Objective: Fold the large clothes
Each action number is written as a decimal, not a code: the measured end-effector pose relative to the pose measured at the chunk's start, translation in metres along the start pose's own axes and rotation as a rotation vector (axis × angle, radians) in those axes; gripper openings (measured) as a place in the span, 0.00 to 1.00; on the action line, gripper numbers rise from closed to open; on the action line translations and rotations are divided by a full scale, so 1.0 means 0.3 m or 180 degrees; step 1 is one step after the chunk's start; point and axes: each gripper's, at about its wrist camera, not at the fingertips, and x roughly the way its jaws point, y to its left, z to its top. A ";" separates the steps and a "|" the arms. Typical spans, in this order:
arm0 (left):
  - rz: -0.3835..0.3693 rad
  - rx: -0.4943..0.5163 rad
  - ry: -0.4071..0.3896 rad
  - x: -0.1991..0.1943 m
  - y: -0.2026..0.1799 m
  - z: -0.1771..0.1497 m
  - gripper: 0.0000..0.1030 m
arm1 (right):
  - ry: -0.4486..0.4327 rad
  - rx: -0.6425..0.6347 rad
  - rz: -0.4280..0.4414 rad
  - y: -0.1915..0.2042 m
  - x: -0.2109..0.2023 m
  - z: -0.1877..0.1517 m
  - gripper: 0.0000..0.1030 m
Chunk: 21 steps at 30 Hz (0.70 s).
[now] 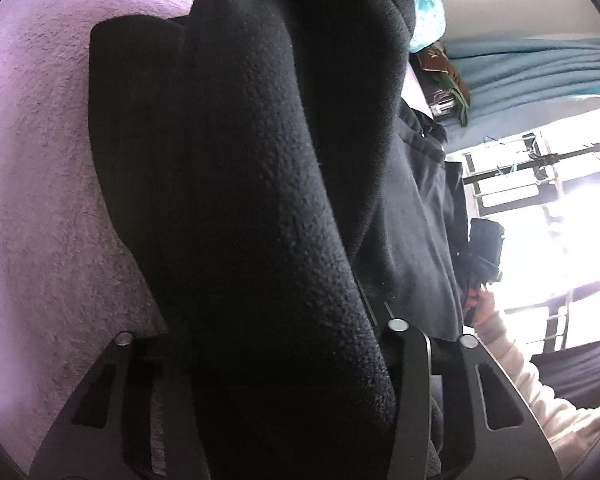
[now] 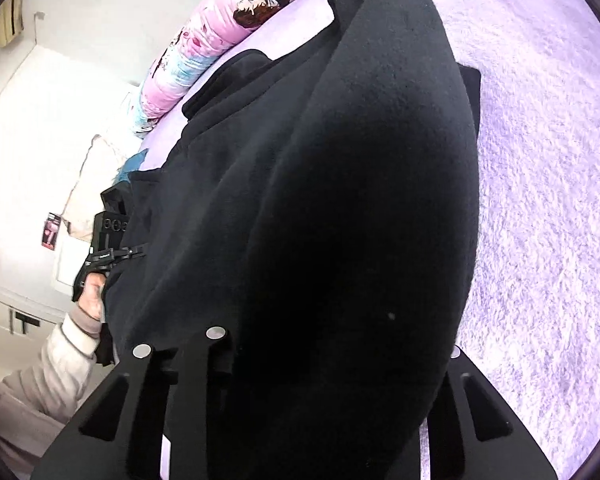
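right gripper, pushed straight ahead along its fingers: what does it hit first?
The black fleece garment. It already fills the right gripper between the fingers and bulges ahead of them, so more fleece comes first. Beyond that probably the purple bedspread, though depth is unclear.

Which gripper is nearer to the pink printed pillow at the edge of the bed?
Probably the left. From the right gripper, the left gripper sits on the same side as the pink printed pillow. Both clamp the black fleece garment on the purple bedspread.
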 end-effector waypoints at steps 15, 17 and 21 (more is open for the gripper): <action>0.0239 0.0283 -0.0178 0.003 -0.182 -0.005 0.23 | -0.0235 -0.0735 -0.0713 0.275 -0.084 -0.024 0.22; 0.0249 0.0306 -0.0187 -0.005 -0.209 -0.004 0.23 | -0.0283 -0.0859 -0.0791 0.324 -0.107 -0.036 0.22; 0.0231 0.0422 -0.0200 -0.015 -0.297 0.016 0.23 | -0.0399 -0.1095 -0.0900 0.426 -0.173 -0.074 0.22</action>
